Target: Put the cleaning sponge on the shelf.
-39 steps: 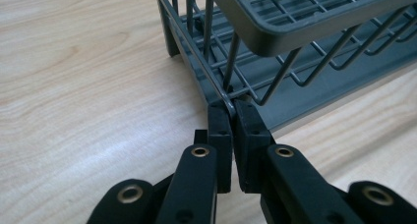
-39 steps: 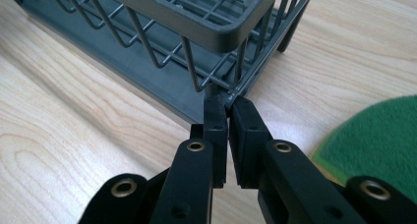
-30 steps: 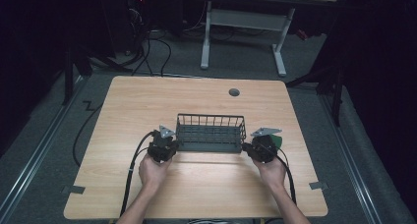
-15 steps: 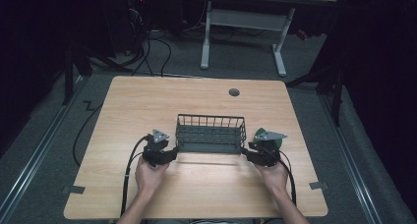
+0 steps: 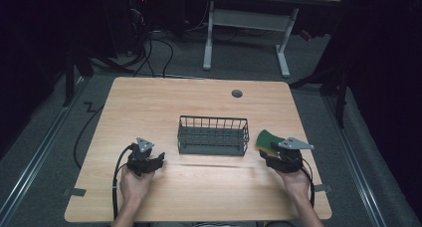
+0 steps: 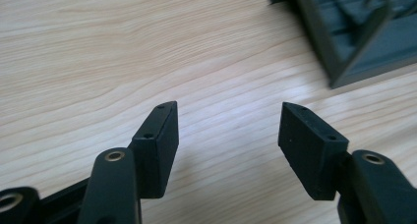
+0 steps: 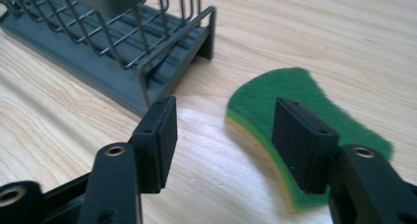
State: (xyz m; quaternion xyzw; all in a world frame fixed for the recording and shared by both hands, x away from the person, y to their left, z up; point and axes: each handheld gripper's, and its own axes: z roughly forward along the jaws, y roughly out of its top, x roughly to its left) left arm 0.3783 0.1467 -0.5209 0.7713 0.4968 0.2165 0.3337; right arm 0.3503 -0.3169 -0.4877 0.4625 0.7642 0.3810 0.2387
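A dark grey wire basket (image 5: pixel 213 135) stands in the middle of the wooden table (image 5: pixel 199 97). My left gripper (image 5: pixel 155 158) hovers to its left, open; its jaws have just been opening, with bare wood between them (image 6: pixel 226 116). The basket's corner (image 6: pixel 354 47) shows at the upper right of the left gripper view. A green sponge (image 5: pixel 266 139) with a yellow underside lies flat just right of the basket. My right gripper (image 5: pixel 269 155) is low over it, open; its jaws have just been opening and the pads do not press on the sponge (image 7: pixel 295 96). In the right gripper view (image 7: pixel 223 108), the basket (image 7: pixel 113 52) lies ahead to the left.
A round grey grommet (image 5: pixel 237 93) sits near the table's far edge. Cables (image 5: pixel 117 174) trail from both grippers toward the front edge. Beyond the table stands a white desk frame (image 5: pixel 246 23) on the dark floor.
Both grippers have drawn away from the basket's ends, the left one to the left, the right one to the right, and back toward the front edge. The basket has stayed put.
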